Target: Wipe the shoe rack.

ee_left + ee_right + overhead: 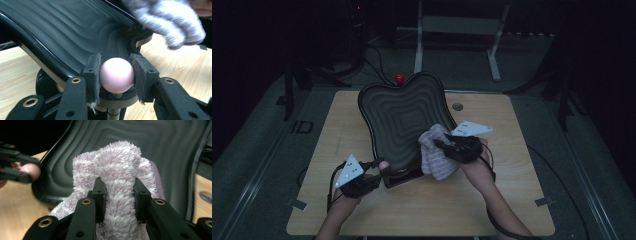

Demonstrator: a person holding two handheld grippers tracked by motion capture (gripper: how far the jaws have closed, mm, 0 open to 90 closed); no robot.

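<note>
Between left tongs (116, 75): pink ball (116, 74), clamped by both pads, at black tray's (399, 117) near corner.
Between right tongs (119, 195): fluffy striped cloth (119, 170), pinched tight, lying against tray's ridged face.
Beyond tongs: tray tilted over bench (492, 200).

Black tray (399, 117), rippled in ringed ridges. Fluffy cloth (117, 167), white with pale-lilac stripes. Pale pink ball (116, 74) between black jaws. Light wood-grain table (492, 195); red knob (399, 78) at its far edge.
</note>
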